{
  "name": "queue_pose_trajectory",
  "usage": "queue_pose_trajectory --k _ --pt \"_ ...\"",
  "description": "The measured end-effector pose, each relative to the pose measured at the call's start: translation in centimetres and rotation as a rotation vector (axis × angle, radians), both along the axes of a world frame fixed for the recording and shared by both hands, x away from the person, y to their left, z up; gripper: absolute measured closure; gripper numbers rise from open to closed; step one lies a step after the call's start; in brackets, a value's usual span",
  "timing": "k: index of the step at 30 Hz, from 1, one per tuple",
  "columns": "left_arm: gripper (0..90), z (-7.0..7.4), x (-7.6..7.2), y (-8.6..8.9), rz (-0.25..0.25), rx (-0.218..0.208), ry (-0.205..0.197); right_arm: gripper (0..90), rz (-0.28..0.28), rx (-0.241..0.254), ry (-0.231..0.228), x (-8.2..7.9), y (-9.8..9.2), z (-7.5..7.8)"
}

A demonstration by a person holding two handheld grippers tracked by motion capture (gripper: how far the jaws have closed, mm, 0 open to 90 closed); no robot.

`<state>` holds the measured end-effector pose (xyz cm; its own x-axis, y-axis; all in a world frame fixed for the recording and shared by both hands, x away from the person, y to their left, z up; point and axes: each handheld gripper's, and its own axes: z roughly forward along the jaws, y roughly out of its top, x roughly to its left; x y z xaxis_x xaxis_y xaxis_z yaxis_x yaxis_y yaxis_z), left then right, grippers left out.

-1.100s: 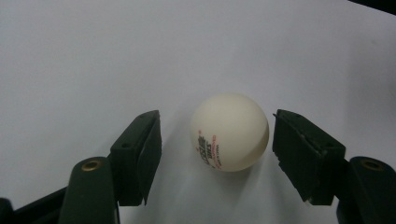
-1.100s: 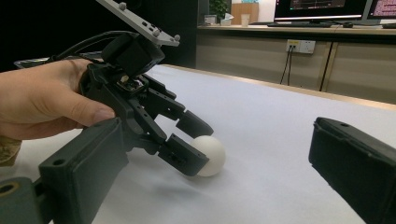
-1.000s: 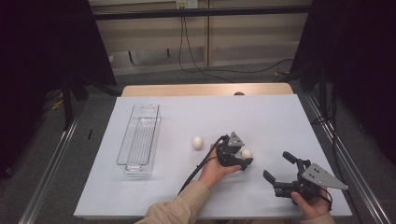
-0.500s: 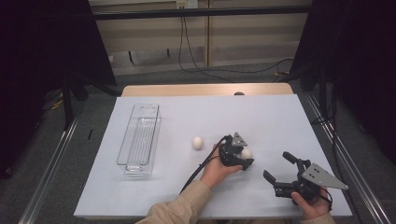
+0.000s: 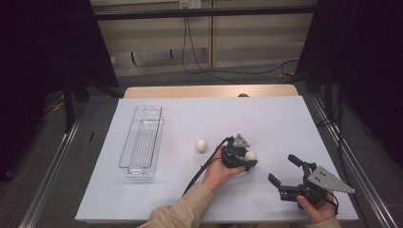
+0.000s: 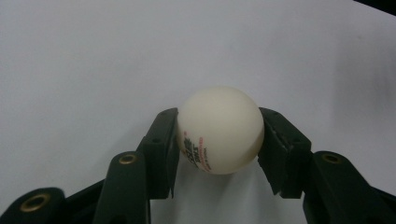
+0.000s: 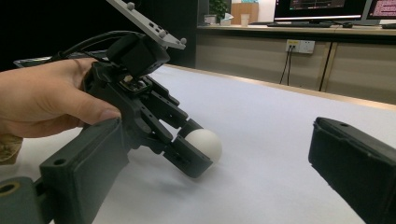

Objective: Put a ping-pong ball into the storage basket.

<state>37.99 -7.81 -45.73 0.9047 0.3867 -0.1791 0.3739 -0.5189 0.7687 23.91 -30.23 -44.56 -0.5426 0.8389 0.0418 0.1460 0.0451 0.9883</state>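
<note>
Ball clamped low on the white counter, caught between the left gripper's just-closed fingers.

A second ball lies nearby toward the clear tray, nearer the left hand; the right gripper hovers apart, its fingers wide and empty.

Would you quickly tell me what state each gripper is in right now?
Left gripper: jaws have just been closing; now shut on the white ball.
Right gripper: open, holding nothing.
</note>
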Motion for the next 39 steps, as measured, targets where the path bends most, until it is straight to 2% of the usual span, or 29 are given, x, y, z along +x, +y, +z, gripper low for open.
queue_pose_trajectory --k 23,30,32,39 --pt "51.0 1.5 -0.1 2.4 0.007 -0.033 0.012 3.1 0.003 -0.003 -0.003 0.0 0.1 0.0" --pt "51.0 1.9 -0.2 2.9 0.004 -0.027 0.013 3.2 0.006 -0.006 -0.006 0.0 0.2 0.0" --pt "51.0 2.1 -0.1 3.1 0.0 -0.012 0.005 3.2 0.005 -0.005 -0.004 0.0 0.2 0.0" --pt "51.0 2.5 -0.1 3.6 0.013 -0.019 0.009 3.2 0.014 -0.009 -0.003 0.0 0.3 0.0"
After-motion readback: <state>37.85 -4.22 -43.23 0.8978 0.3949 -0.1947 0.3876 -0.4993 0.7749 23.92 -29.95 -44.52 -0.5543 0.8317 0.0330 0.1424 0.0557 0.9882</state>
